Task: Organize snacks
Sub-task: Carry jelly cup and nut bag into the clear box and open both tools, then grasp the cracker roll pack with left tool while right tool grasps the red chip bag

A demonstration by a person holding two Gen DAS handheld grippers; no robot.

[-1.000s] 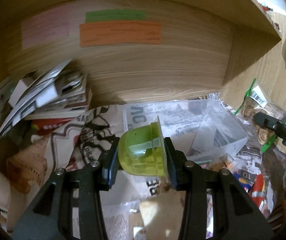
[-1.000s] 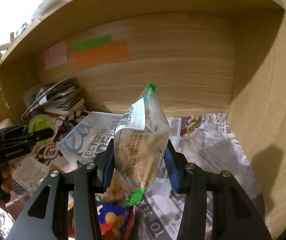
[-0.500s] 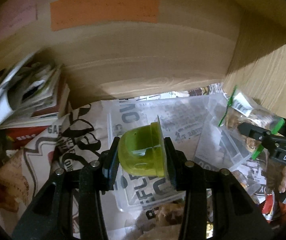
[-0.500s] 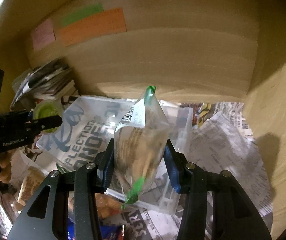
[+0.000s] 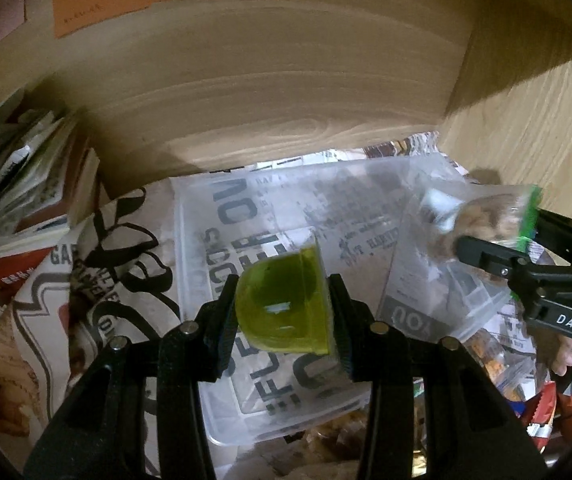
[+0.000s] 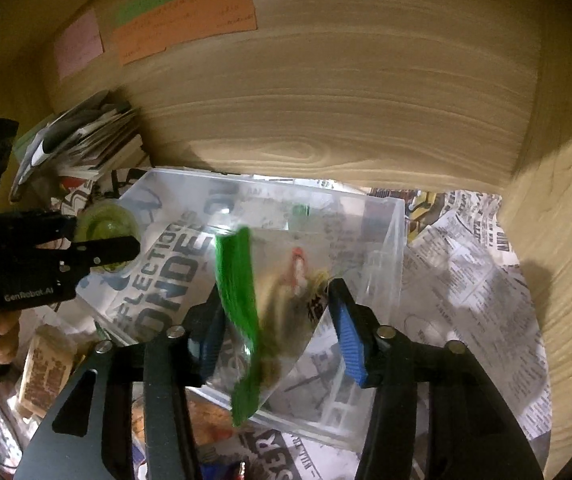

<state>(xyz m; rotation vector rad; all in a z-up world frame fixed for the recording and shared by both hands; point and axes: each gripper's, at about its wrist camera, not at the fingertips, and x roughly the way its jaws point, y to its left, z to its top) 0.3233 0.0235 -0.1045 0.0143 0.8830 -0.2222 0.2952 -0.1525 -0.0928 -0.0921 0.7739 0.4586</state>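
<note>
Snack bag (image 6: 281,312) apparently slipped over bin (image 6: 390,216).

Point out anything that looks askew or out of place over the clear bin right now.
The snack bag hangs tilted and blurred between the right gripper, whose jaws are opening, so it seems to be dropping into the clear bin. The green jelly cup sits sideways in the left gripper.

A light wooden shelf compartment (image 6: 366,80) floored with printed newspaper sheets (image 6: 466,264); on them a clear rectangular plastic bin (image 6: 390,216); left, a stack of booklets (image 6: 85,140).
</note>
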